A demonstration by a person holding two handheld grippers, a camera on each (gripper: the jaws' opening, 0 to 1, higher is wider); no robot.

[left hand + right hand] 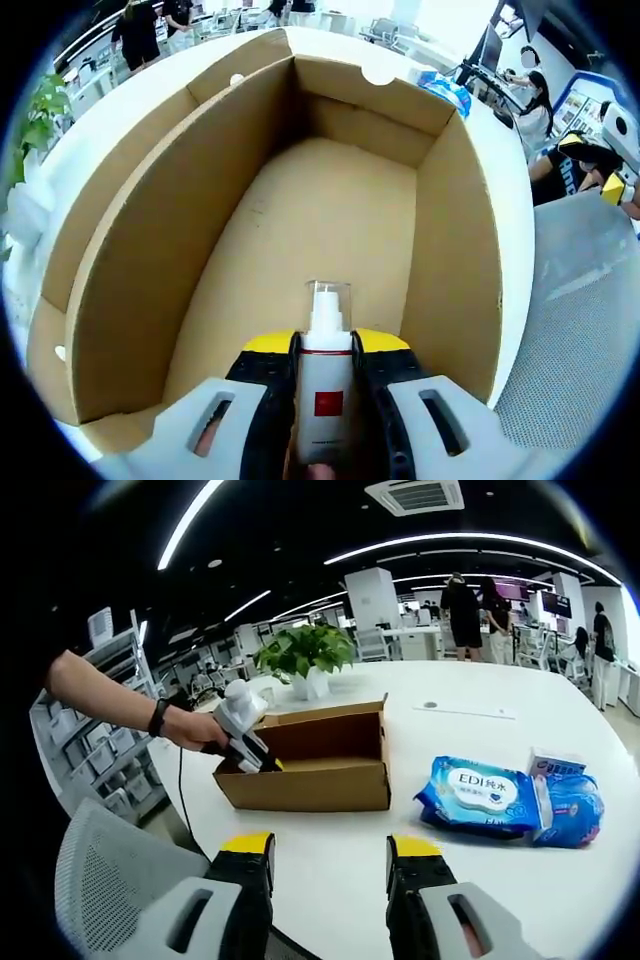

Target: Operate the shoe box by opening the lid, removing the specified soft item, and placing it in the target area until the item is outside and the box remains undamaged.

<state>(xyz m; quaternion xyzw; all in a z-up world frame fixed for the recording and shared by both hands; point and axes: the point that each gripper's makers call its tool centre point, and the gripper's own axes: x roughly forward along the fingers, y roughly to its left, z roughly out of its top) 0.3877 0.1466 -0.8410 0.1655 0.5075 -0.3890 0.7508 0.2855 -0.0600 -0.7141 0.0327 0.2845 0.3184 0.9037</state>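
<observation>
The big white table (520, 870) holds everything. On it sits the box (310, 760), made of brown cardboard, with its top open. In the left gripper view the box (330, 210) spreads out toward 12 o'clock, and its floor looks bare.

A green plant (305, 652) stands behind the box, toward 12 o'clock from it. Blue wipe packs (505, 795) lie on the table at 3 o'clock from the box, a little apart from it.

The left gripper (325, 375) is squeezed onto a small white bottle (325, 370) with a red square label. The bottle's long side runs straight along the jaws, and its clear cap points at 12 o'clock, into the box. In the right gripper view a hand (185, 728) holds this left gripper (250, 755) at the box's near left corner, right at the rim. So the bottle is just at the edge of the box, gripped, and probably on its way out.

The right gripper (330, 880) is spread wide with nothing in it. The box lies at 12 o'clock from it, well apart. The left gripper is much nearer the box, so the next move is likely its job: carry the bottle clear of the cardboard wall without bumping it.
</observation>
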